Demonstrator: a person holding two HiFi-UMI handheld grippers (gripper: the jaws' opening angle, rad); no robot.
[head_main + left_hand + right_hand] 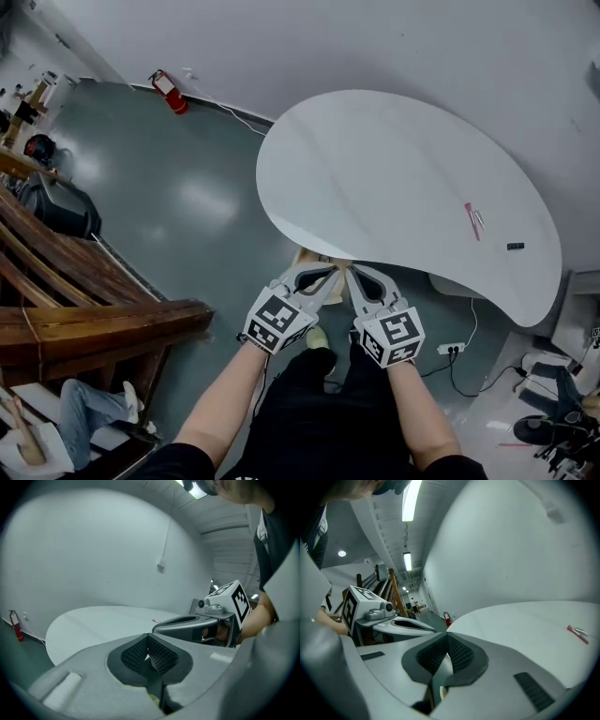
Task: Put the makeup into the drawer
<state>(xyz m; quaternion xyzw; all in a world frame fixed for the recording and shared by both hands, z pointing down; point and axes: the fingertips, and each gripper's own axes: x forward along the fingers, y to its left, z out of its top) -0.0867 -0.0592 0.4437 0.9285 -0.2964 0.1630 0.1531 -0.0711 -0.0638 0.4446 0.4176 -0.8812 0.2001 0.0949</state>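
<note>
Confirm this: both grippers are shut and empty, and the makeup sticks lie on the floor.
Wrong place: the head view shows the makeup sticks lying on the white table. The left gripper and right gripper are shut and empty.

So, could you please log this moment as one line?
left gripper: shut, empty | right gripper: shut, empty | makeup: on table, untouched

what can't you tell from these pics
- Tan wooden sliver under the white curved tabletop, head view: the tabletop hides the rest, so whether it is the drawer, open or shut, is unclear.
- Slim pink and silver makeup sticks: too small in the head view, near the picture's edge in the right gripper view; type unclear.
- Small black object: too small to identify.
</note>
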